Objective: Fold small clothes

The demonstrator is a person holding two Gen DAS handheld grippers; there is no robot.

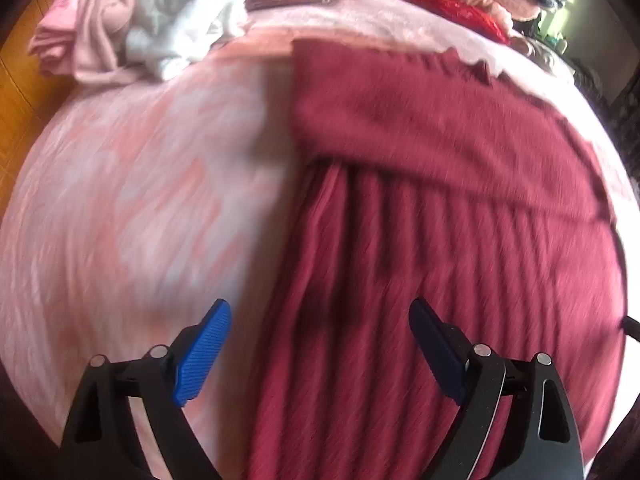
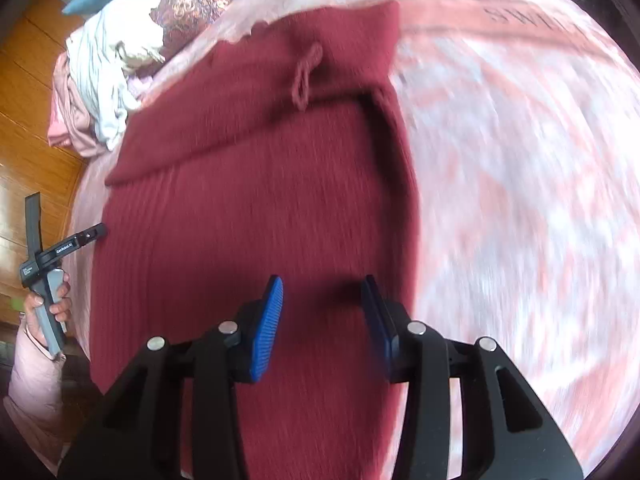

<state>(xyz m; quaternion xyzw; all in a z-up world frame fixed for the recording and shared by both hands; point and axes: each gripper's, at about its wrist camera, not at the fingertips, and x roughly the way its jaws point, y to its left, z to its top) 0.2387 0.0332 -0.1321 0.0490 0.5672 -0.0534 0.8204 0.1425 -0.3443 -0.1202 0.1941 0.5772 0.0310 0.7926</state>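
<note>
A dark red ribbed knit garment [image 1: 440, 200] lies spread on the pink patterned bed cover [image 1: 140, 200], its far part folded over the ribbed part. In the right wrist view the garment [image 2: 256, 200] shows a small yarn tie [image 2: 306, 72] near its far edge. My left gripper [image 1: 320, 320] is open and empty above the garment's left edge. My right gripper [image 2: 322, 292] is open and empty above the garment's near right part. The left gripper also shows in the right wrist view [image 2: 52, 256], held in a hand at the bed's left edge.
A pile of pink and white clothes [image 1: 132, 28] lies at the far left of the bed, also seen in the right wrist view [image 2: 100, 88]. Patterned cushions [image 2: 192, 4] and a red item [image 1: 460, 8] sit at the far side. Wooden floor [image 2: 32, 120] lies left.
</note>
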